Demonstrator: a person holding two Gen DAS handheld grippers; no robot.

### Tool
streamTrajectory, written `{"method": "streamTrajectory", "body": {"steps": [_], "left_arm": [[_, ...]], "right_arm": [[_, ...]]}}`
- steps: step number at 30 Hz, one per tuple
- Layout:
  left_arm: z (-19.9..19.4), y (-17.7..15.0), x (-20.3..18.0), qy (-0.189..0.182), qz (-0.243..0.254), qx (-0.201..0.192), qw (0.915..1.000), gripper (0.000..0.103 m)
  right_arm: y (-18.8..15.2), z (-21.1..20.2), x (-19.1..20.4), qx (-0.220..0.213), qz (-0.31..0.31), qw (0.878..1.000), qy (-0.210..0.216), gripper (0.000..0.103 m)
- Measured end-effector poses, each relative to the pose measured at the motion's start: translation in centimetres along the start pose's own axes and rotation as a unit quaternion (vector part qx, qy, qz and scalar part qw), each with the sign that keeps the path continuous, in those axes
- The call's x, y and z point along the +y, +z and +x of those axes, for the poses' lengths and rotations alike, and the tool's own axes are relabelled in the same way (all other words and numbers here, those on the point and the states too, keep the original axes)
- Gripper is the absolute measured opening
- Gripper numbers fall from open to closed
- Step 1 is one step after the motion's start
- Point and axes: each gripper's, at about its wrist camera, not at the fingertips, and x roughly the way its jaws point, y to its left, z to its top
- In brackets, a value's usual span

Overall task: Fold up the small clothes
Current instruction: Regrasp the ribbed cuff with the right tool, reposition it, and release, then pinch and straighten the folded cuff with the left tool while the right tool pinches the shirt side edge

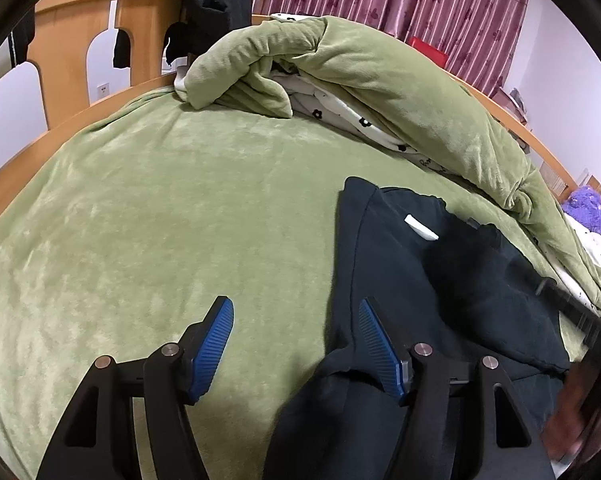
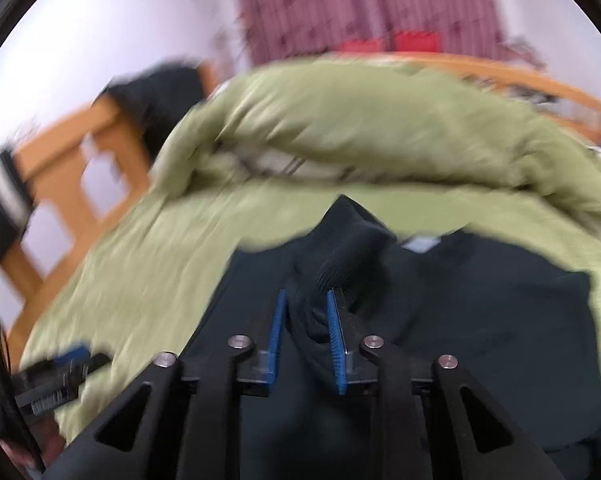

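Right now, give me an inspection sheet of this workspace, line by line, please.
Surface: bed under a green fleece blanket, smooth on its near part.
Job's things: dark garment lying on the blanket, white neck label showing.
Clutter: rolled green quilt behind the garment; purple fuzzy item at far right.
Grippers: left gripper open, its right finger over the garment's edge; right gripper shut on a bunched fold of the garment.
Cables: nothing seen.
Surroundings: wooden bed frame with dark clothes draped over it; pink flowered curtain; white wall.
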Motion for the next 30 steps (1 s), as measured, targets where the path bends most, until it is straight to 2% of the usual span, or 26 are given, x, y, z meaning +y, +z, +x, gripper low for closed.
{"method": "streamTrajectory", "body": {"steps": [2, 4, 6, 9, 13, 14, 17, 20, 22, 26, 30], "left_arm": [[0.1, -0.2, -0.1, -0.001, 0.005, 0.003, 1.0, 0.063], [0.1, -0.3, -0.4, -0.003, 0.011, 0.006, 0.9999, 0.063], [0.2, -0.5, -0.9, -0.008, 0.02, 0.008, 0.9997, 0.064], [0.5, -0.6, -2.3, -0.018, 0.031, 0.014, 0.9993, 0.064], [1.3, -0.7, -4.7, -0.028, 0.048, 0.022, 0.9982, 0.064], [1.7, -0.8, -5.5, -0.033, 0.052, 0.026, 0.9978, 0.064], [2.7, -1.0, -7.3, -0.044, 0.056, 0.041, 0.9966, 0.064], [3.7, -0.8, -8.6, -0.052, 0.053, 0.055, 0.9957, 0.064], [4.6, -0.6, -9.2, -0.049, 0.044, 0.059, 0.9961, 0.064], [6.6, -0.7, -10.1, -0.036, 0.045, 0.073, 0.9957, 0.063], [8.0, -0.5, -10.4, -0.032, 0.041, 0.078, 0.9956, 0.062]], "right_arm": [[-1.9, 1.1, 1.7, 0.035, -0.028, 0.999, 0.028, 0.027], [-3.1, 0.9, 1.8, 0.039, -0.042, 0.998, 0.018, 0.039], [-3.5, -0.3, 0.4, 0.035, -0.036, 0.999, 0.006, 0.046], [-3.3, -3.0, -4.5, 0.026, -0.002, 0.999, -0.022, 0.047], [-3.6, -6.9, -11.5, 0.017, 0.026, 0.992, -0.12, 0.047], [-4.1, -8.0, -13.5, 0.015, 0.036, 0.988, -0.15, 0.047], [-6.5, -10.5, -18.9, 0.012, 0.08, 0.976, -0.203, 0.047], [-8.7, -11.4, -23.4, 0.031, 0.139, 0.967, -0.213, 0.047], [-10.0, -11.9, -25.1, 0.036, 0.153, 0.963, -0.217, 0.047], [-12.3, -11.8, -27.1, 0.061, 0.135, 0.961, -0.231, 0.047], [-13.2, -10.7, -28.2, 0.074, 0.127, 0.963, -0.227, 0.047]]}}
